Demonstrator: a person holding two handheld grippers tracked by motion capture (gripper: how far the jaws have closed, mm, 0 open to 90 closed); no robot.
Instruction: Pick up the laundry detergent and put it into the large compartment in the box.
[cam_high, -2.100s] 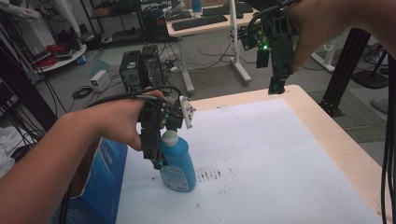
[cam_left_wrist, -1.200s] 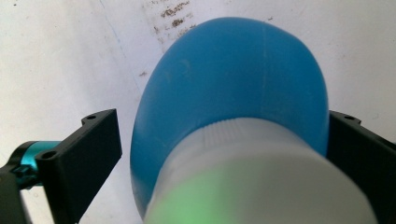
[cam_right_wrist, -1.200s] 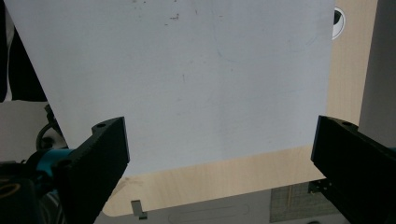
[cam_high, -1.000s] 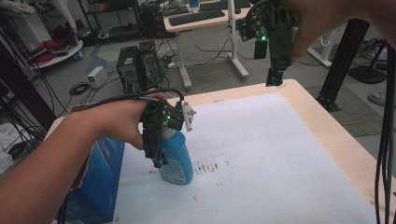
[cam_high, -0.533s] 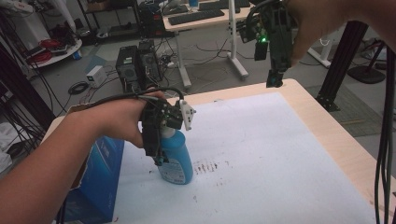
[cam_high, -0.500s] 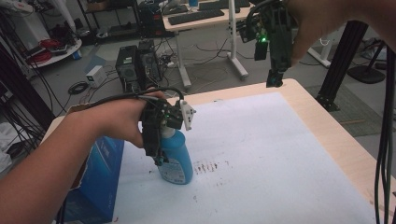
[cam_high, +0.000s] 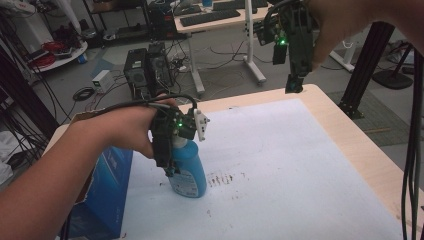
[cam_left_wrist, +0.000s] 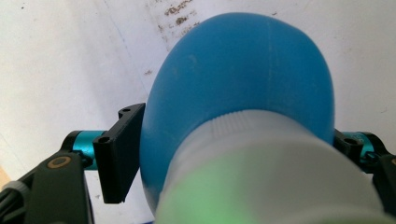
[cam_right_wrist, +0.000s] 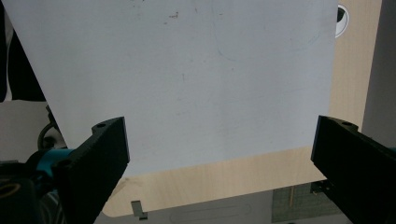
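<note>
Left tool (cam_high: 170, 167) pinches the blue bottle (cam_high: 190, 172) at its shoulder; bottle stands upright on the white sheet (cam_high: 280, 165), near the bench's left side. Long axis vertical, straight under my left hand. Right tool (cam_high: 294, 85) is spread, empty, high over the far edge, well apart.

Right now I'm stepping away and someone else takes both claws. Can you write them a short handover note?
Left claw: shut around the blue plastic bottle with a white cap, which stands on the white table sheet beside the blue cardboard box.
Right claw: open, empty, held high over the far table edge.
Done: bottle gripped.
Left: probably lifting or moving the bottle; brown smudges sit beside it.
</note>
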